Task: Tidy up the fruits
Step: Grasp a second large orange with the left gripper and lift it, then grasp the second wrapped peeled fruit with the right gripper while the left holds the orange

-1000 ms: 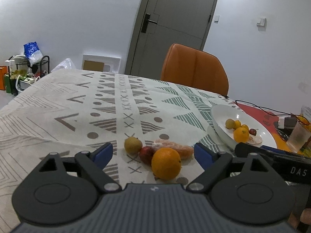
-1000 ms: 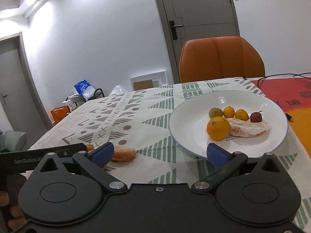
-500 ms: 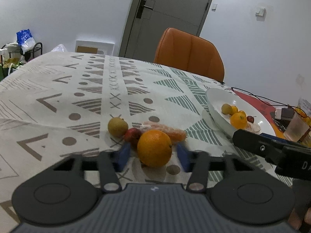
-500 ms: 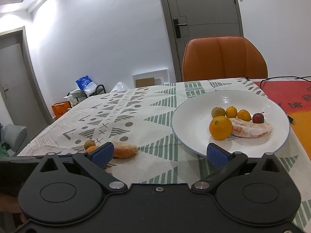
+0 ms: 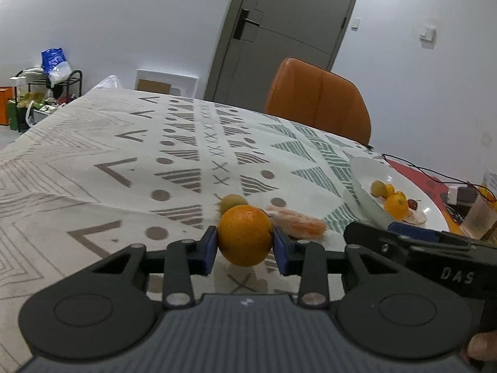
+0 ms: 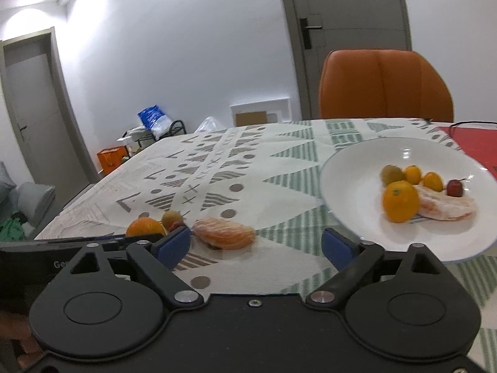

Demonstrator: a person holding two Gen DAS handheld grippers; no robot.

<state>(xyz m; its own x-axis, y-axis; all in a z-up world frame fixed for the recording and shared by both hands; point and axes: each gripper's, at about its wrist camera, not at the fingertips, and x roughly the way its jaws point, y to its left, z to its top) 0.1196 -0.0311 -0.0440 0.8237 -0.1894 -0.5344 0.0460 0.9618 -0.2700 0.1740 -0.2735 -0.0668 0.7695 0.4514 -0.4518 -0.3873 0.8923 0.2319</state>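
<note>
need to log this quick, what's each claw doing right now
Left claw: shut on the big round orange.
Right claw: closing, nothing gripped; the peeled orange segment cluster lies just beyond its fingers.

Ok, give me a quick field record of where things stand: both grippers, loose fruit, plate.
left gripper: fingers clamped on the orange
right gripper: closing, nothing between its fingers
loose on tablecloth: peeled segments, small green-brown fruit, small red fruit mostly hidden
plate: white, holds an orange, three small fruits, a red one and peeled segments
plate side: right of the loose fruit in both views
</note>
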